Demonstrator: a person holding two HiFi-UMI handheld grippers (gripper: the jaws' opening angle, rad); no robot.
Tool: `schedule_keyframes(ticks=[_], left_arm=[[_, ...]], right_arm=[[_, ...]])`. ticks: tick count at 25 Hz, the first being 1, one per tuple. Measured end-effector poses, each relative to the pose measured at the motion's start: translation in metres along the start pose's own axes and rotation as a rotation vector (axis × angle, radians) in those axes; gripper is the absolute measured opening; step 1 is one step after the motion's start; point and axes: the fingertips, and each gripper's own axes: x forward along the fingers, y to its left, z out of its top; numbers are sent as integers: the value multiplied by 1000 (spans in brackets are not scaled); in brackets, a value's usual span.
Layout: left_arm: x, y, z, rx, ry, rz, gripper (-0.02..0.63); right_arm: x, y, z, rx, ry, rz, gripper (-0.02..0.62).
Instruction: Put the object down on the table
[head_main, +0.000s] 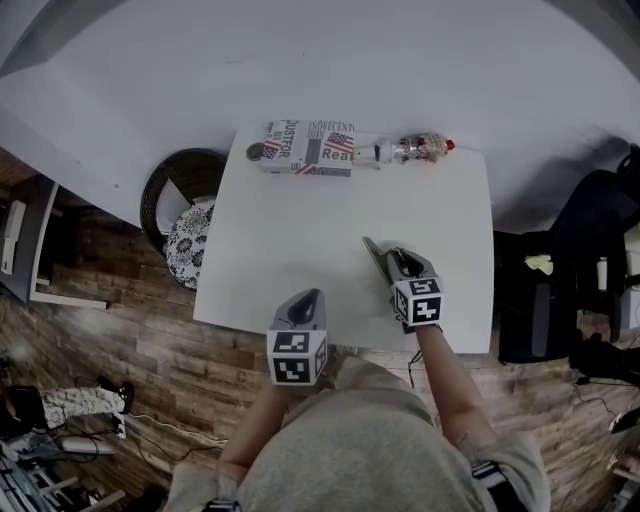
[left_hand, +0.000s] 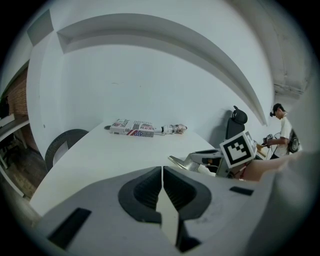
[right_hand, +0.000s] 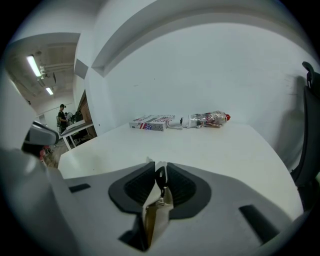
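Right gripper (right_hand: 160, 169): jaws were slightly apart with a thin flat object (right_hand: 156, 212) between them. The pads didn't look pressed on it. I saw its tip poking out low over the bench (head_main: 280, 230), well short of the flag-print box (head_main: 308, 148). Left gripper (left_hand: 162, 175) was closed and empty, also well short of the box. A bottle (head_main: 415, 148) lay just right of the box.

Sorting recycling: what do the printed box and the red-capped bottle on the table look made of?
Printed box: likely cardboard, matte, flat printed faces, crisp edges. Bottle: probably clear plastic, glossy, see-through body with highlights; glass cannot be ruled out.
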Motion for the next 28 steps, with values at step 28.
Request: schedule_keyframes(ticks=[28], left_arm=[[-31, -4, -9, 12, -31, -11, 12]], right_arm=[[-25, -11, 2, 7, -19, -123, 107]])
